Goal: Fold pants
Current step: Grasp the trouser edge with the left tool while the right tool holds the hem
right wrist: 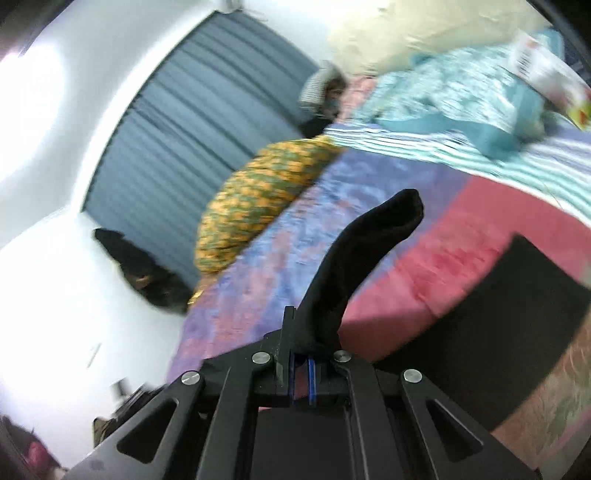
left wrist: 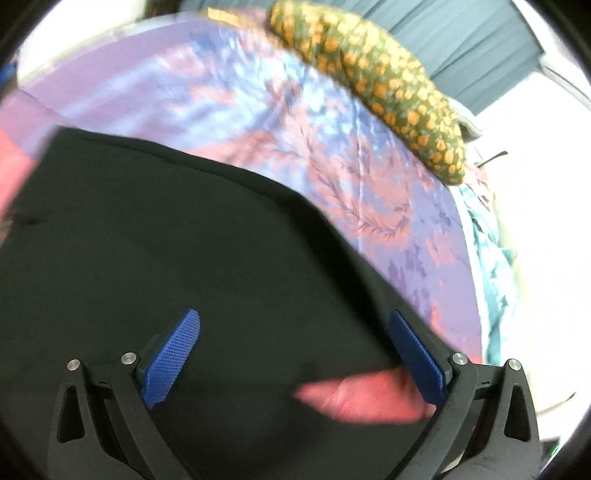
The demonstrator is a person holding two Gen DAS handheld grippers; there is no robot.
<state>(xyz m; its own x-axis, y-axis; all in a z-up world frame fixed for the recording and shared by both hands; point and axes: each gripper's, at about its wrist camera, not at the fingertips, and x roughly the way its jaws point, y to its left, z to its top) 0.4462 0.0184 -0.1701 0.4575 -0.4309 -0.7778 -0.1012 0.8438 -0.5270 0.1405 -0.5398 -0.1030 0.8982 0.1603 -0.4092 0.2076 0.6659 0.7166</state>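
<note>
The black pants [left wrist: 177,236] lie spread on a purple and pink bedspread [left wrist: 295,122] in the left wrist view. My left gripper [left wrist: 291,354] is open just above them, its blue pads [left wrist: 173,354] wide apart with nothing between. In the right wrist view my right gripper [right wrist: 302,363] is shut on a bunched piece of the black pants [right wrist: 354,258], which sticks up and forward from the jaws. More black cloth [right wrist: 517,317] lies on the bed to the right.
A green and orange patterned pillow [left wrist: 373,77] lies at the bed's far edge; it also shows in the right wrist view [right wrist: 258,199]. A teal blanket [right wrist: 461,96] and a cream pillow [right wrist: 406,29] sit further back. A blue-grey pleated curtain [right wrist: 192,122] hangs against the white wall.
</note>
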